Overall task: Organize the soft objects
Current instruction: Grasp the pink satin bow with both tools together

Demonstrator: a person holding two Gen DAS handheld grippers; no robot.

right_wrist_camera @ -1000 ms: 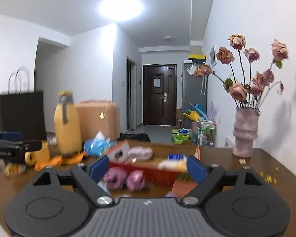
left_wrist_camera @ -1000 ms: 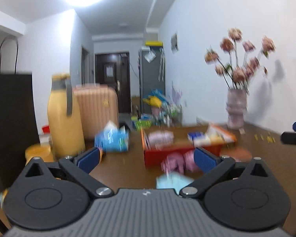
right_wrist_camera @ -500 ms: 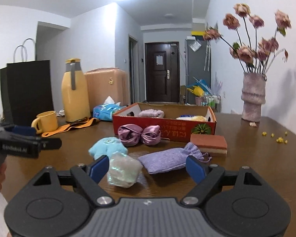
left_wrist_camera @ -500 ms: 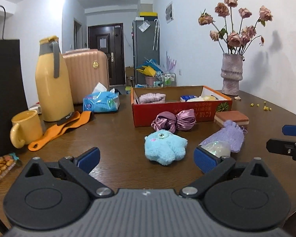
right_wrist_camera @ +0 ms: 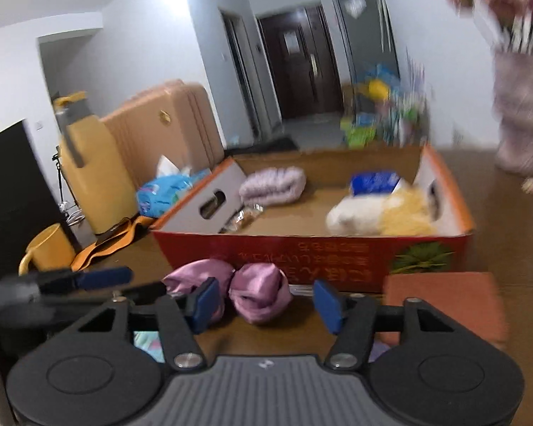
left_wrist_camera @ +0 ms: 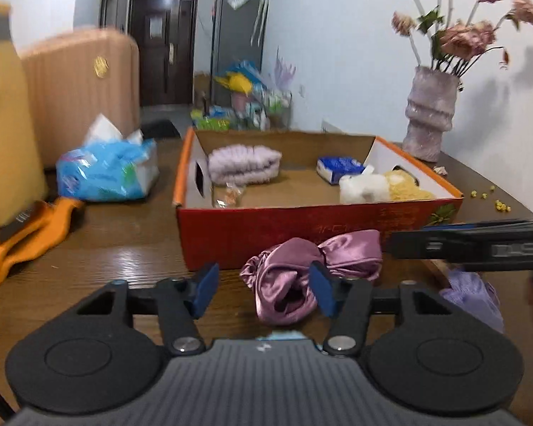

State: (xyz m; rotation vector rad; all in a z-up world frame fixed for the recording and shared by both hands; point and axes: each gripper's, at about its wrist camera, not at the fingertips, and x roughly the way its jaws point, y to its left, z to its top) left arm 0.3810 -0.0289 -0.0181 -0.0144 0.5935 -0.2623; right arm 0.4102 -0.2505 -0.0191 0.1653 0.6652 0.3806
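Since the earlier frames both hands have swung forward and down toward the red box (left_wrist_camera: 316, 227), so the blue plush and the pouch have slipped below view and the pink satin scrunchie (left_wrist_camera: 302, 277) now fills the foreground. It lies on the surface just before the box's front wall, long axis running left to right. The left tongs (left_wrist_camera: 264, 289) are closing around its left lobe without pressing yet; the right tongs (right_wrist_camera: 263, 301), also closing, frame the right lobe; both look about equally near.
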